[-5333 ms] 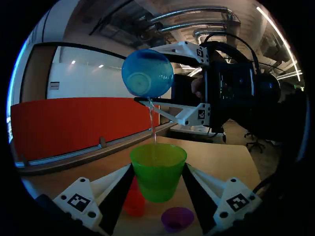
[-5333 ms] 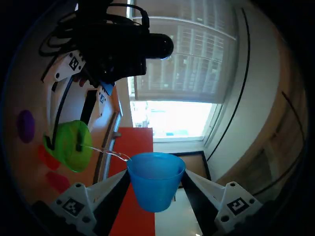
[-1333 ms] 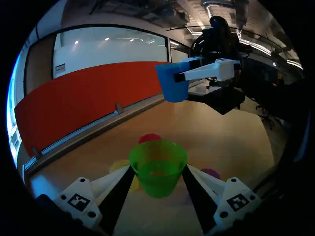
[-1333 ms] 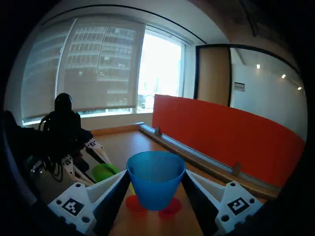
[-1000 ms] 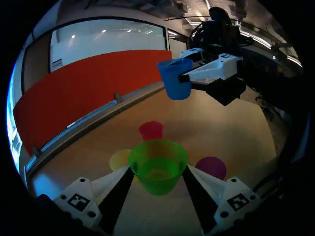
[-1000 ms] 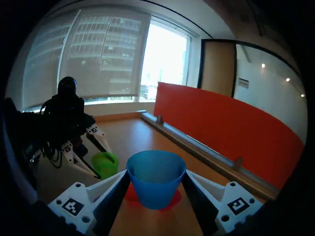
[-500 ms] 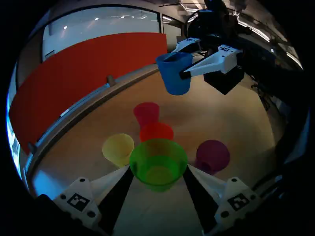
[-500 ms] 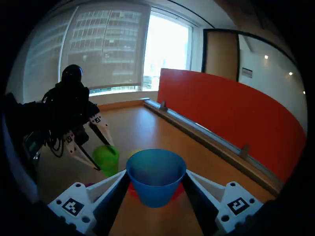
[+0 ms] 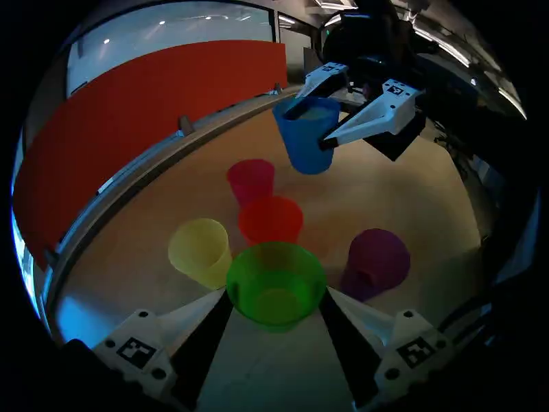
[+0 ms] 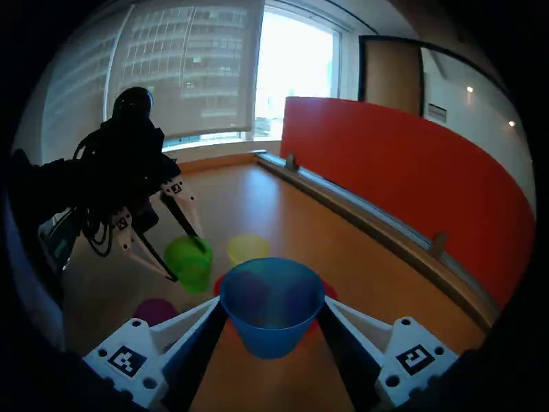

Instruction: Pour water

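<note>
Left gripper view: the left tongs [image 9: 276,303] are closing on the green cup [image 9: 276,275], one finger pressing each side, cup upright with its mouth up. A little liquid seems to be lying in its bottom. Ahead of these tongs and higher, the right tongs [image 9: 306,129] are clamping the blue cup [image 9: 307,145], leaning only slightly and well apart from the green one. Between the two held cups, four more are standing on the counter [image 9: 398,185]: yellow cup [image 9: 200,250] ahead-left, red cup [image 9: 270,218] just ahead, pink cup [image 9: 251,180] behind it, purple cup [image 9: 375,257] ahead-right.

Right gripper view: the blue cup is sitting upright between its own fingers, and the green cup is showing ahead-left, lower and close over the counter.

Change: 5.3 s ago the blue cup was tipped directly over the green one with a thin stream running; now it is righted and drawn off. Over the last second both tongs are dropping toward the counter.

Judgement: pouring looks finished. Set-down is coming, and the left tongs are nearer the counter.
</note>
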